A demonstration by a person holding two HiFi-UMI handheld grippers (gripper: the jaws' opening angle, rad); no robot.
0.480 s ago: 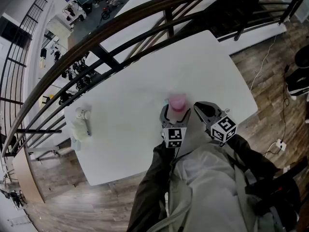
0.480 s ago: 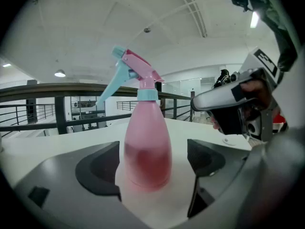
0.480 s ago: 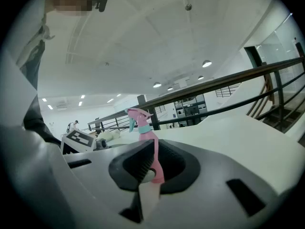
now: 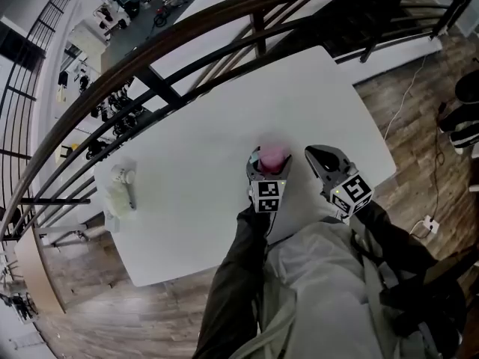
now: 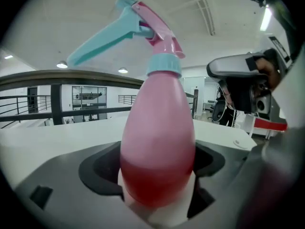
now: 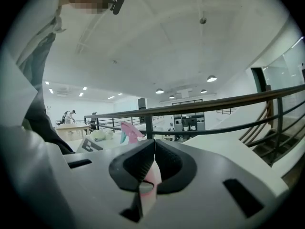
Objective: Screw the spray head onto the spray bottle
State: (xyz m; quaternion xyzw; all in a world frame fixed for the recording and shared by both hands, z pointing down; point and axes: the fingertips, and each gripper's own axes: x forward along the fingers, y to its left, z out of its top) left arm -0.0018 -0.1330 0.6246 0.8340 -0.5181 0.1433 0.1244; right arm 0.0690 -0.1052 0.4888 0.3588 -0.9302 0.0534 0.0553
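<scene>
Between the jaws of the left gripper [image 4: 269, 167], the pink spray bottle [image 5: 157, 142]

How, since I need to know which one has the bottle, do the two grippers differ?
The left gripper has jaws spread wide against the sides of the spray bottle; the right gripper has jaws shut together, empty. The left sits at the bottle; the right is off beside it, apart. Both carry a marker cube.

Spray bottle [image 5: 157, 128] base behind left hand-held gripper [image 5: 156, 170]
</scene>
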